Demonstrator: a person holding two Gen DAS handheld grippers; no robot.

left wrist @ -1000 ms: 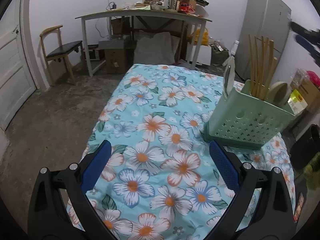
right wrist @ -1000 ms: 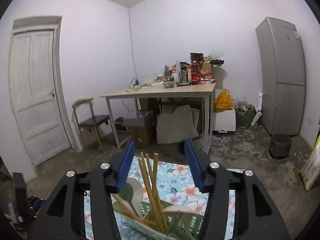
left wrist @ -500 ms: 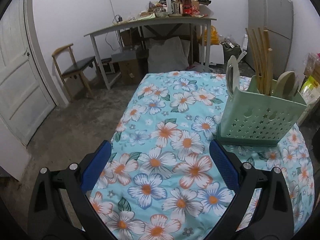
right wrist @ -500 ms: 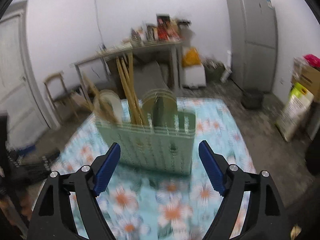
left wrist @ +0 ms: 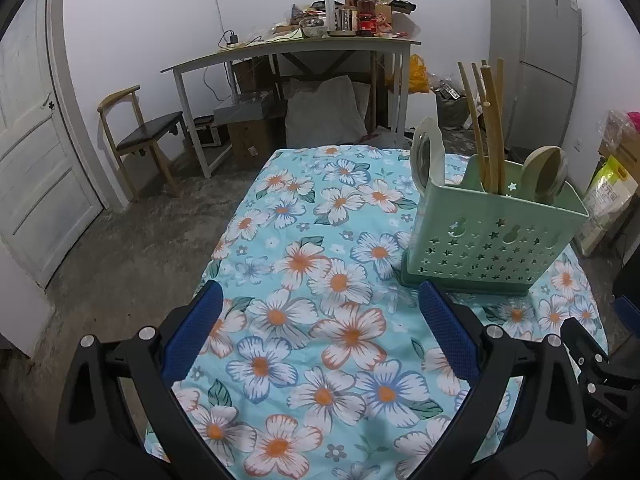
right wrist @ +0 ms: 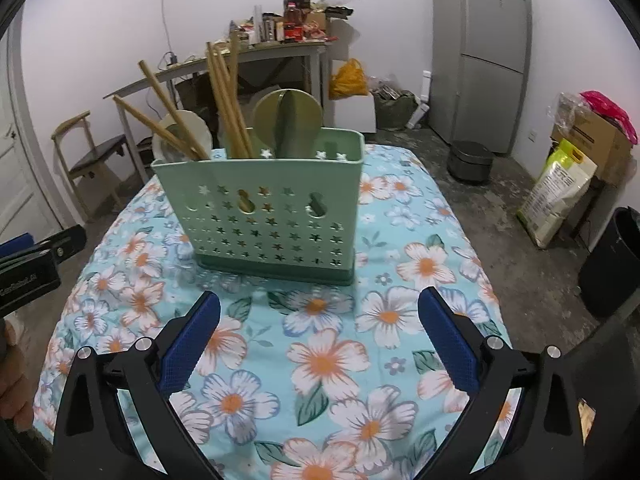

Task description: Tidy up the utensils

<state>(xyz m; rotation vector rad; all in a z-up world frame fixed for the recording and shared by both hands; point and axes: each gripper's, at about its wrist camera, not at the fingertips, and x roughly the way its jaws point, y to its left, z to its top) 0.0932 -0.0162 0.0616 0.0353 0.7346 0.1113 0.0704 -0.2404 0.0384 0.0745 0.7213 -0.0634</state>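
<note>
At the bottom of the right wrist view the right gripper (right wrist: 319,330) stood with its blue pads wide apart, having just been opening, nothing between them but flowered cloth (right wrist: 324,360). The left gripper (left wrist: 318,320), low in its own view, was equally spread and empty. Beyond, at mid-frame, the green utensil holder (right wrist: 272,216) sat upright on the cloth, chopsticks (right wrist: 224,92) and spoons (right wrist: 286,120) standing in it. The likely risk was a nudge: the holder looked top-heavy on soft fabric, and two chopsticks leaning toward the upper left could tip out if either gripper brushed it
</note>
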